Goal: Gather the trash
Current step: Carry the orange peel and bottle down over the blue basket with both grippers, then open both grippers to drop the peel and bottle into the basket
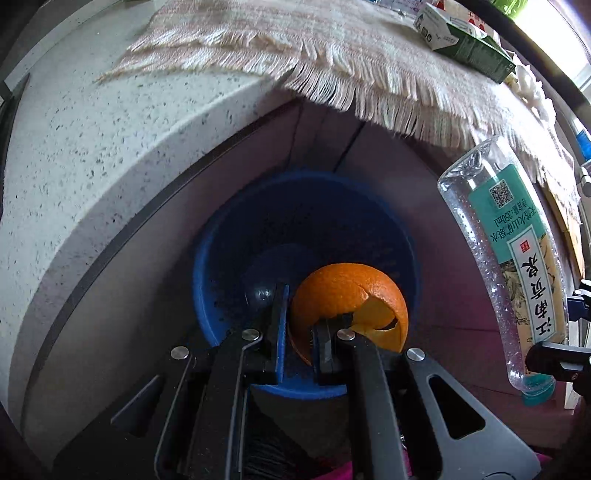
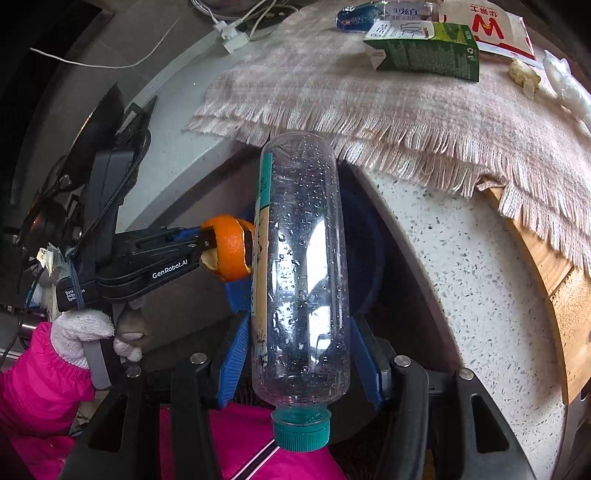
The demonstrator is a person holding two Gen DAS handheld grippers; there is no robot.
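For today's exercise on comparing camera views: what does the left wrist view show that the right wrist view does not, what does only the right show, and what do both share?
Only the left wrist view looks down into the blue bin, showing its dark, bare inside below the left gripper.

Only the right wrist view shows the gloved hand on the left gripper's handle, the white cables on the counter, and the bottle's teal cap in full.

Both show the orange peel clamped in the left gripper, the plastic bottle in the right gripper, the green carton and the fringed cloth.

A home kitchen: speckled stone counter (image 2: 480, 280), fringed cloth (image 2: 369, 107), food cartons (image 2: 424, 51), charger cables (image 2: 236, 26).
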